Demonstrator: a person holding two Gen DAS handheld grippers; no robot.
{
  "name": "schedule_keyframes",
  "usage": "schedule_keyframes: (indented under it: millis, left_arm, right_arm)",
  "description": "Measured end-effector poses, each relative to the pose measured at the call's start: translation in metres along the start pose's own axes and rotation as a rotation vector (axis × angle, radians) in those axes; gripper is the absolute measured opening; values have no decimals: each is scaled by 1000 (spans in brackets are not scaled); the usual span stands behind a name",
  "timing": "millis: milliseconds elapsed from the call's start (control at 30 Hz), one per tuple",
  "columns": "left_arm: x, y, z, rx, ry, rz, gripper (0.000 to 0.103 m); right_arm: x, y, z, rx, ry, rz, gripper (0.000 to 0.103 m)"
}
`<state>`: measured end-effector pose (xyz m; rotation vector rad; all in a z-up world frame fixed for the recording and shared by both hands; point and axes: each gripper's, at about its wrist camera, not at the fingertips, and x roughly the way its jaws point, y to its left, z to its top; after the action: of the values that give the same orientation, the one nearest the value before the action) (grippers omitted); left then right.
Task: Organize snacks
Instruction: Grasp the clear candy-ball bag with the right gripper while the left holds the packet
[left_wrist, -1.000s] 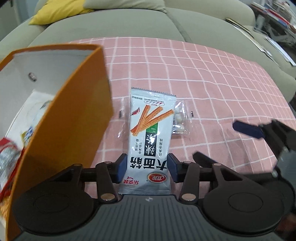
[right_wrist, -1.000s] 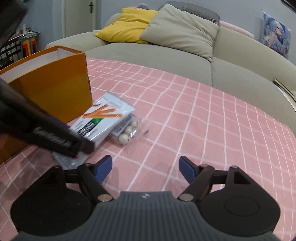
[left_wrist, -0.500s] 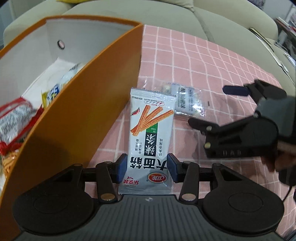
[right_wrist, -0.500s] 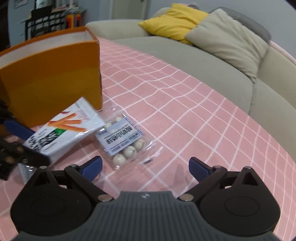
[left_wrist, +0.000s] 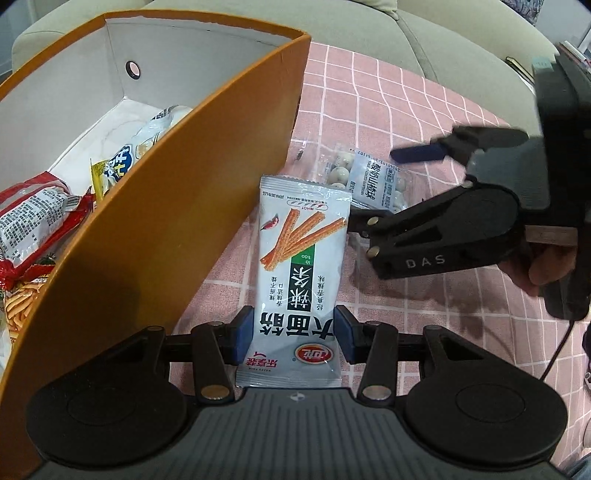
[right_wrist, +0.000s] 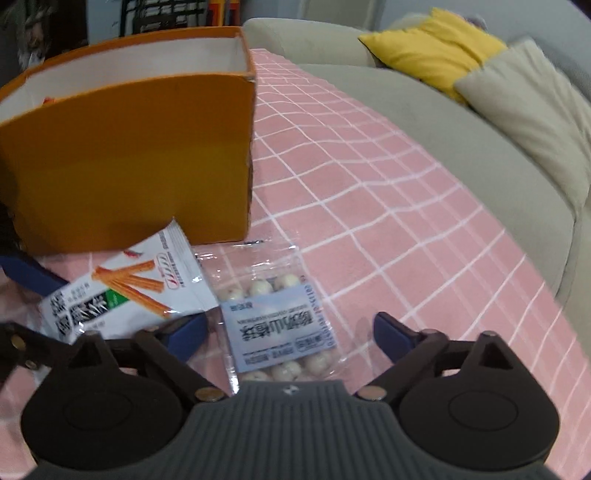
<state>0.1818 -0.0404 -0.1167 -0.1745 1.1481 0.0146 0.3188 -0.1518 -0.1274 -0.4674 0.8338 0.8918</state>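
Note:
My left gripper (left_wrist: 294, 338) is shut on a white stick-snack packet (left_wrist: 301, 273) and holds it above the pink cloth, beside the orange box (left_wrist: 177, 206); the packet also shows in the right wrist view (right_wrist: 122, 295). The box (right_wrist: 129, 158) holds several snack packs (left_wrist: 37, 210). My right gripper (right_wrist: 290, 334) is open, its fingers either side of a clear bag of white balls (right_wrist: 279, 325) lying on the cloth. That bag (left_wrist: 364, 177) and the right gripper (left_wrist: 402, 184) show in the left wrist view.
A pink checked cloth (right_wrist: 406, 206) covers the surface. A grey sofa (right_wrist: 480, 155) with a yellow cushion (right_wrist: 432, 48) and a beige cushion (right_wrist: 532, 96) runs behind it. The orange box wall stands just left of the held packet.
My left gripper has lifted the stick-snack packet and moved it toward the orange box. My right gripper has moved in over the clear bag of white balls, still open.

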Motion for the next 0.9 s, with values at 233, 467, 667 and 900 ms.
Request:
schedule_keyframes:
  millis: [233, 467, 667, 900]
  left_arm:
    - [5, 1, 1, 8, 16, -14, 53]
    - [1, 0, -15, 47, 34, -23, 53]
    - [-6, 1, -32, 106, 64, -41, 52]
    - [-11, 4, -44, 132, 83, -75, 56]
  right_arm:
    - [-18, 13, -19, 208, 14, -102, 64]
    - [-47, 48, -47, 447, 60, -289, 62]
    - [-77, 95, -77, 602, 95, -458, 62]
    - [-95, 142, -95, 640, 136, -507, 65]
